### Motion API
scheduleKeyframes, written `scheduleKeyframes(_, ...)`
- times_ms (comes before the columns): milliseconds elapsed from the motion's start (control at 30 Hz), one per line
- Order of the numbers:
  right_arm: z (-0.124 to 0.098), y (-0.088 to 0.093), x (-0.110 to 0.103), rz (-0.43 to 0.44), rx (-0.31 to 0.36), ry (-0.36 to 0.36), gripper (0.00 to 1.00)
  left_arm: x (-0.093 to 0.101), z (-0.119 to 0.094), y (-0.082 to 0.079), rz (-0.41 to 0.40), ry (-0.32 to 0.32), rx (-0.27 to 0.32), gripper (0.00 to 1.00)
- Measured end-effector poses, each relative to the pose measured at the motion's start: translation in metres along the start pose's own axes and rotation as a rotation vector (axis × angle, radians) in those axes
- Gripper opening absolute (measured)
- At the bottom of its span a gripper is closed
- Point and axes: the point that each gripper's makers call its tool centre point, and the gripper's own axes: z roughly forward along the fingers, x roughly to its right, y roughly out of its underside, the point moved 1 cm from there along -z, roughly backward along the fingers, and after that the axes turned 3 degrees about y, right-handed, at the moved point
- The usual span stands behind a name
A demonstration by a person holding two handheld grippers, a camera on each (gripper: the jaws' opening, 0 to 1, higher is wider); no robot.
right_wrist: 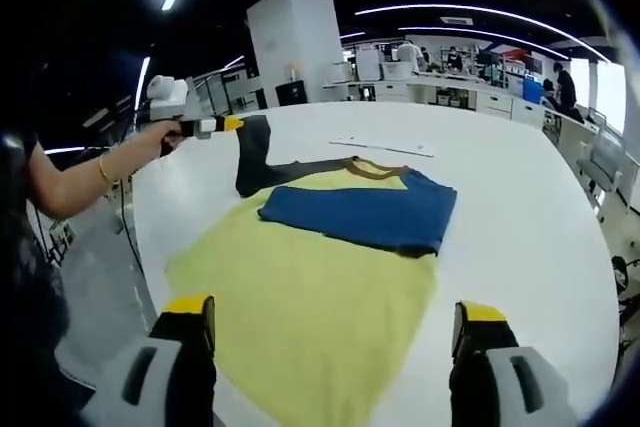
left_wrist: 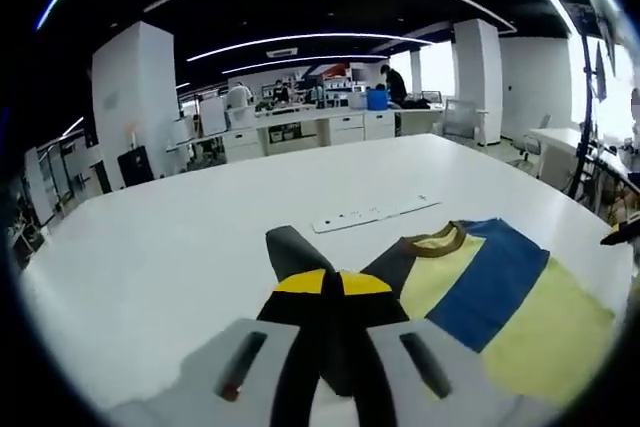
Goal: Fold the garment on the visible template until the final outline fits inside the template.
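Hovering over the near hem of the yellow shirt (right_wrist: pixel 310 297), the right gripper (right_wrist: pixel 335 332) is holding its jaws wide apart and empty. Farther off, the shirt is lying flat on the white table (right_wrist: pixel 520 207) with a blue sleeve (right_wrist: pixel 360 215) folded across it. Beyond, an outstretched forearm is raising the left gripper (right_wrist: pixel 228 125), whose jaws are pinching the dark grey sleeve (left_wrist: pixel 300 257) together.

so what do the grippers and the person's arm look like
Each gripper has a light grey body with two black fingers capped in yellow: the left gripper and the right gripper match. Slot-like recesses mark the left gripper's grey housings. The person's arm wears a thin bracelet at the wrist and a dark short sleeve.
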Motion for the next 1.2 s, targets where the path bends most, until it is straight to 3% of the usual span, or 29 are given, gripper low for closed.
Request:
scheduleKeyframes(333, 0.0, 0.003, -0.002, -0.004, -0.012, -0.009, 0.99, 0.03, 0.017, -0.021, 0.024, 0.059, 0.025, 0.0)
scheduleKeyframes(600, 0.0, 0.009, -0.002, 0.002, -0.031, -0.011, 0.99, 0.067, 0.036, -0.029, 0.033, 0.119, 0.032, 0.0)
scheduleKeyframes(700, -0.001, 0.013, 0.0, 0.013, -0.04, -0.009, 0.99, 0.087, 0.044, -0.028, 0.09, 0.163, 0.02, 0.0)
scheduleKeyframes(900, -0.002, 0.021, 0.004, 0.025, -0.067, -0.001, 0.98, 0.118, 0.057, -0.026, 0.126, 0.224, 0.009, 0.0)
scheduleKeyframes(1033, -0.003, 0.024, 0.007, 0.037, -0.073, 0.003, 0.98, 0.131, 0.065, -0.017, 0.065, 0.244, -0.01, 0.0)
scheduleKeyframes(1200, -0.003, 0.03, 0.012, 0.053, -0.083, 0.012, 0.98, 0.15, 0.069, -0.014, 0.067, 0.279, -0.012, 0.0)
